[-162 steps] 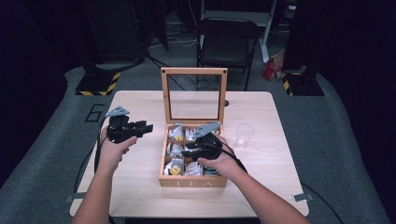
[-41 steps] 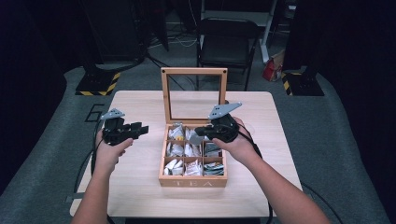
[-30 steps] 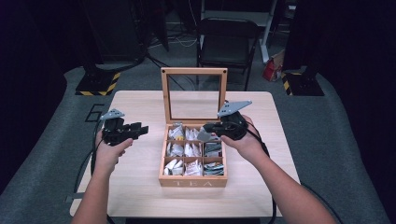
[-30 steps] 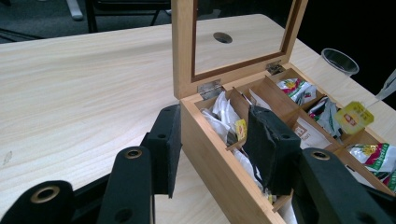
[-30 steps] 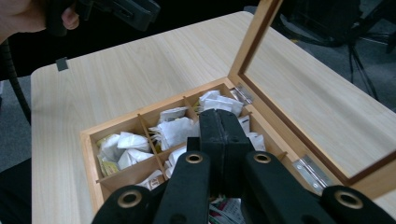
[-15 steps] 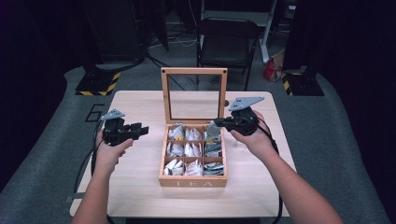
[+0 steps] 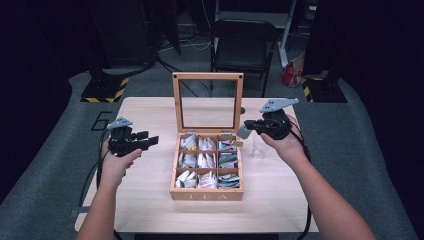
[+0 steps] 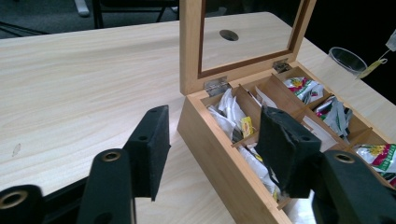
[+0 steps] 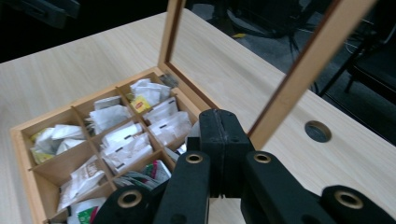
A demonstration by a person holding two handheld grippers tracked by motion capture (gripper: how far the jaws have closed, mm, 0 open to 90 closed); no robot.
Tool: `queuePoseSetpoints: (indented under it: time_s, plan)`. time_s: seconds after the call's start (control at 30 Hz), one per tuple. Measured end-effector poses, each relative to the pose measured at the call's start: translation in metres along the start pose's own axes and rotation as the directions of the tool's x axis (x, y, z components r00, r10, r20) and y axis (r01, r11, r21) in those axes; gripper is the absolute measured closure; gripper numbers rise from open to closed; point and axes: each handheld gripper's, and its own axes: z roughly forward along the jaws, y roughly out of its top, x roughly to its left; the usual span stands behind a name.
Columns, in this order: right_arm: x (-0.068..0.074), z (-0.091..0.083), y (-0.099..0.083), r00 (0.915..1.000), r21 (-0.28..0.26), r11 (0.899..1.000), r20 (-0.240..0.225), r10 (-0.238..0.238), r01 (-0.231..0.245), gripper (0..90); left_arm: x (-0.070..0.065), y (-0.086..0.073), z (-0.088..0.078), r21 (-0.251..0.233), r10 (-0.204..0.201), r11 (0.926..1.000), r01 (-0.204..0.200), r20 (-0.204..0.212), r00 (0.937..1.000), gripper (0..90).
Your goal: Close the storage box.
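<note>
Tea bag [image 7: 244, 131] up in the air, right of centre in the high view, pinched in the right claw [image 7: 251, 126], whose jaws are pressed tight together on it. We see its yellow tag [image 8: 373, 68] dangling on the string at the far right edge of the left gripper view, just beside the clear cup [image 7: 259, 148].

Here is the relation that counts. In the high view the cup stands on the table [image 7: 150, 200] just right of the wooden box [image 7: 206, 192], a little below and to the right of the hanging bag and close under the right hand. So we judge the bag needs to travel right and toward the bottom of the frame, then down, with bag and string hanging straight over the cup's mouth.

The right hand is plainly the nearer one. The left claw [image 7: 150, 141] sits at the left of the frame, on the far side of the box from the cup. Its jaws have just been opening and stand apart now with nothing between them, pointing toward the box's near compartments.
</note>
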Motion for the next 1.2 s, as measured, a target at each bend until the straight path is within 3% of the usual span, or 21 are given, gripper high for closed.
queuePoseSetpoints:
  time_s: [0.33,0.83,1.2]
  plan:
    - [-0.019,-0.007,-0.008,0.9968,0.012,0.999,0.062,0.049,-0.050,90.0,0.001,-0.002,0.002,0.018,-0.009,0.9998,0.009,-0.008,0.9999,38.2]
    - [-0.040,-0.016,-0.018,0.9893,0.022,0.997,0.128,0.069,-0.073,90.0,0.001,-0.003,0.002,0.020,-0.006,0.9998,0.006,-0.016,0.9999,38.3]
    - [-0.047,-0.015,-0.027,0.9842,0.048,0.996,0.163,0.071,-0.079,90.0,0.001,-0.003,0.003,0.026,0.000,0.9997,0.000,-0.017,0.9998,38.5]
